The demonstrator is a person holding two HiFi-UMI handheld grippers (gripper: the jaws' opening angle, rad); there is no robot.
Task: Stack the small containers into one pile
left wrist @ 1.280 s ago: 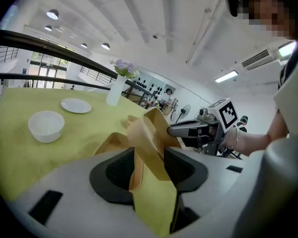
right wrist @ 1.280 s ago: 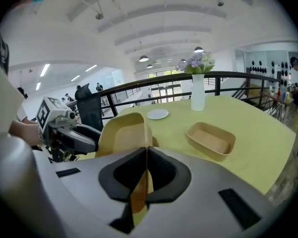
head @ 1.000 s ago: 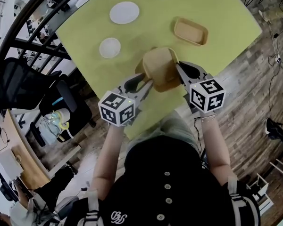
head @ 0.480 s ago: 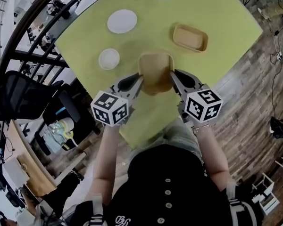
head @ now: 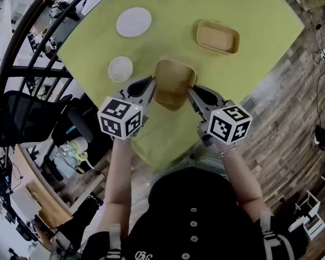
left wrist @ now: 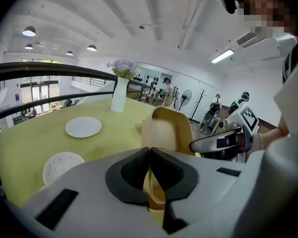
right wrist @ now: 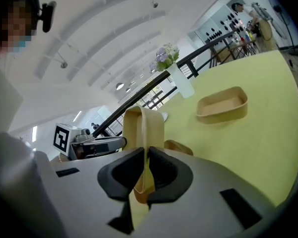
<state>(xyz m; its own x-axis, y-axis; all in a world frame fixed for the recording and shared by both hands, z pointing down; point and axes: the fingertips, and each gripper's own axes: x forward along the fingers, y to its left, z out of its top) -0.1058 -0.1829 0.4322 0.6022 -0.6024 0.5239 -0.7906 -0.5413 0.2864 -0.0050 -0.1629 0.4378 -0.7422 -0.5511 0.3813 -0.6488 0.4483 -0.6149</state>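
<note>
**A:** What is changing with the container (head: 174,79)?

**B:** The left tongs (left wrist: 149,152) have just been closing, and they are now clenching its wall. The right tongs (right wrist: 145,155) have just been opening a little, though their pads are looking pressed on the opposite rim.

**A:** Meaning?

**B:** Likely the grip is passing to the left and freeing the right. Nothing is stacked yet.

**A:** Where is it sitting?

**B:** It is hanging tipped between both tongs, on the person's side of the second container (head: 218,37), which is lying well apart on the tabletop (head: 260,15).

**A:** And the arms?

**B:** Both forearms are reaching forward, with the tongs angling slightly down and converging on it from either side.
</note>
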